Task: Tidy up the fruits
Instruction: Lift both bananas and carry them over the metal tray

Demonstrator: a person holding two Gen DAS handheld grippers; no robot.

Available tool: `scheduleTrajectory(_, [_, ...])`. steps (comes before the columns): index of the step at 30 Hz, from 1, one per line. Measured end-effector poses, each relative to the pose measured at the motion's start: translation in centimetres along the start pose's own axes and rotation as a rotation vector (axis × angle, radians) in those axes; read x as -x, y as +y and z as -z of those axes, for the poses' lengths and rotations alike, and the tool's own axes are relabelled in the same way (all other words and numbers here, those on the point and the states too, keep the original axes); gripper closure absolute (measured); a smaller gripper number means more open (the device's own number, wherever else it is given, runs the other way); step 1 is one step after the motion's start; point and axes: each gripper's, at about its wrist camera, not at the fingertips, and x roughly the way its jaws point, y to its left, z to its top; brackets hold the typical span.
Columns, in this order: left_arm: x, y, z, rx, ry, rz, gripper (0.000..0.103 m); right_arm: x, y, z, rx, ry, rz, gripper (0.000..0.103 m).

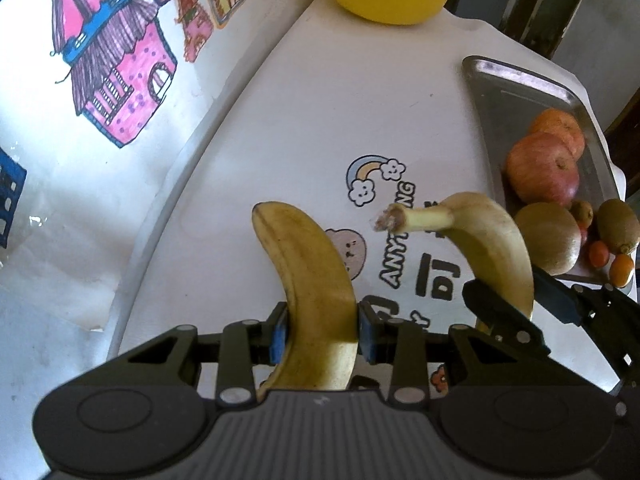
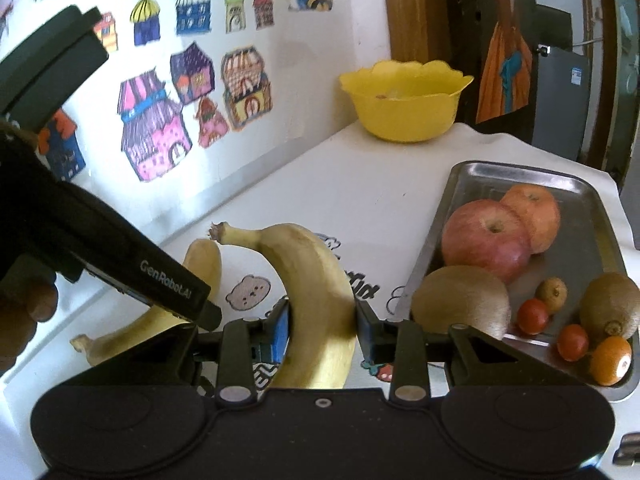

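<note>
My left gripper (image 1: 322, 334) is shut on a yellow banana (image 1: 308, 280), its blunt tip pointing away from the camera, held above the white table. Just to its right, my right gripper (image 1: 516, 308) is shut on a second banana (image 1: 492, 240) whose stem points left. In the right wrist view that gripper (image 2: 322, 328) clamps this banana (image 2: 316, 296) at mid-length, stem up and to the left. The left gripper's banana (image 2: 160, 316) shows below the black left tool (image 2: 120, 256), which a hand holds.
A steel tray (image 2: 520, 176) at the right holds an apple (image 2: 484, 240), an orange (image 2: 534, 212), kiwis and small tomatoes. A yellow bowl (image 2: 404, 100) stands at the table's far edge. A wall with coloured drawings (image 2: 152, 120) runs along the left.
</note>
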Motion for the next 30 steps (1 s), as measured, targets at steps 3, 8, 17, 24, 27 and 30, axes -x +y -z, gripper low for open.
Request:
scheduleTrajectory(3, [0.3,-0.4,0.0,-0.002,-0.012,-0.002,0.065,0.8,-0.8,-0.1,-0.023,-0.039,-0.009,0.067])
scheduleTrajectory(8, [1.2,-1.3,-0.2,-0.006,-0.043,-0.005,0.065,2.3,-1.9,-0.6,-0.038,-0.1,-0.024,0.067])
scheduleTrajectory(17, [2.5,-3.7,-0.8,-0.027,-0.094,0.015,0.065,5.0,-4.7,-1.2,-0.096,-0.175,-0.034,0.067])
scheduleTrajectory(24, [3.6,-6.2,-1.9,-0.054,-0.124,0.034,0.065,8.1,-6.6,-2.1,-0.111,-0.21,-0.011,0.067])
scheduleTrajectory(27, [4.1,-7.7,-2.8,-0.074,-0.146,0.053,0.065,9.3,-7.4,-2.7,-0.115,-0.218,0.021,0.067])
scheduleTrajectory(30, [4.4,-9.3,-3.7,-0.101,-0.172,0.073,0.065,10.3,-8.6,-3.1,-0.128,-0.228,0.06,0.067])
